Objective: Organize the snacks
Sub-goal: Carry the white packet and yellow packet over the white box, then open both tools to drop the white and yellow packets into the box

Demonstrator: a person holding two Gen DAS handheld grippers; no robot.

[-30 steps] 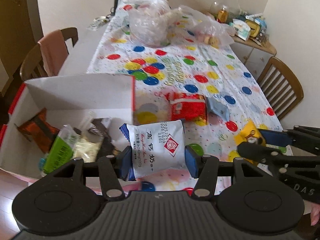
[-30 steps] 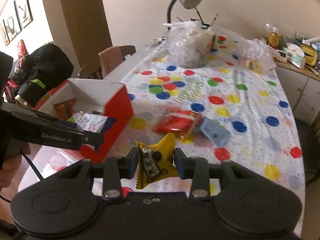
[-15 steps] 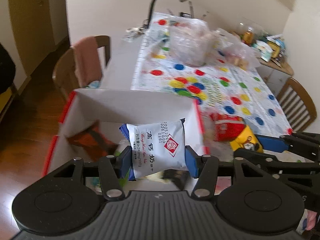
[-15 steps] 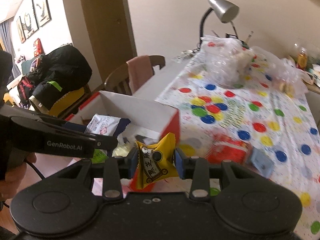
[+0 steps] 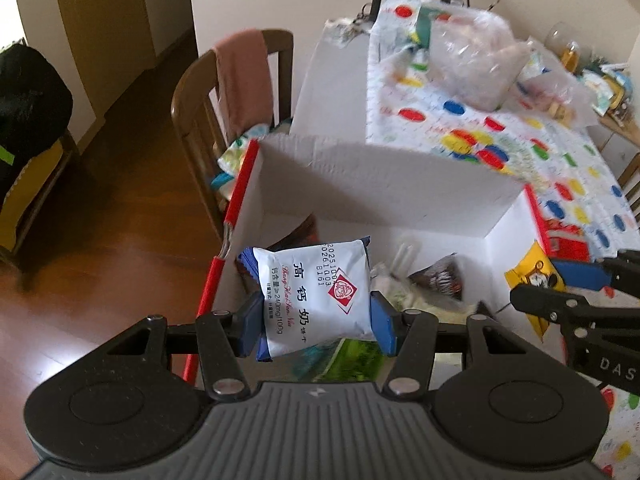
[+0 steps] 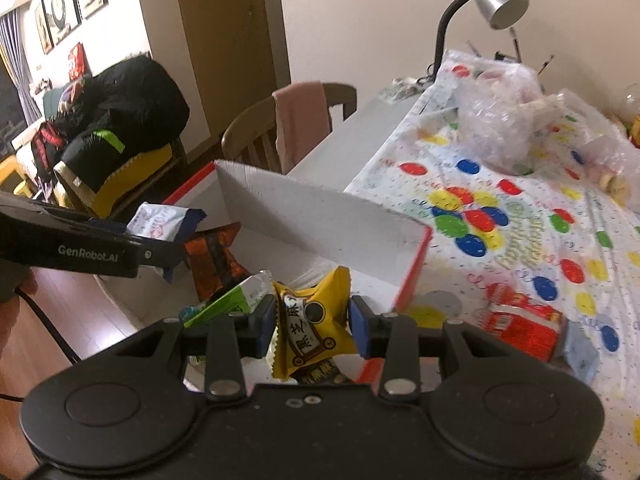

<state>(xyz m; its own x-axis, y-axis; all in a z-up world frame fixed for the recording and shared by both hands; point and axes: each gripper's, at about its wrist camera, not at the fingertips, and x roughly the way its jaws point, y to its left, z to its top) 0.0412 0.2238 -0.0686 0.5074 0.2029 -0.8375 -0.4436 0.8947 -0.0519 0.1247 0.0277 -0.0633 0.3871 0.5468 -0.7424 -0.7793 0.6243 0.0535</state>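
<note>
My left gripper (image 5: 316, 320) is shut on a white and blue biscuit packet (image 5: 314, 296) and holds it above the left part of the open white box with red outer walls (image 5: 380, 184). My right gripper (image 6: 312, 326) is shut on a yellow snack packet (image 6: 310, 324) and holds it above the box's near right side. The box (image 6: 320, 216) holds an orange packet (image 6: 212, 260), a green packet (image 6: 228, 300) and darker packets (image 5: 438, 278). The left gripper and its packet (image 6: 160, 224) show at left in the right wrist view.
A red snack packet (image 6: 520, 326) and a grey-blue packet (image 6: 580, 354) lie on the dotted tablecloth (image 6: 520, 220) right of the box. Plastic bags (image 6: 504, 116) and a desk lamp (image 6: 492, 0) stand at the far end. A wooden chair with pink cloth (image 5: 236, 92) stands left.
Both grippers have moved left with their packets, from over the tablecloth to over the open box. Both stay shut on them.
</note>
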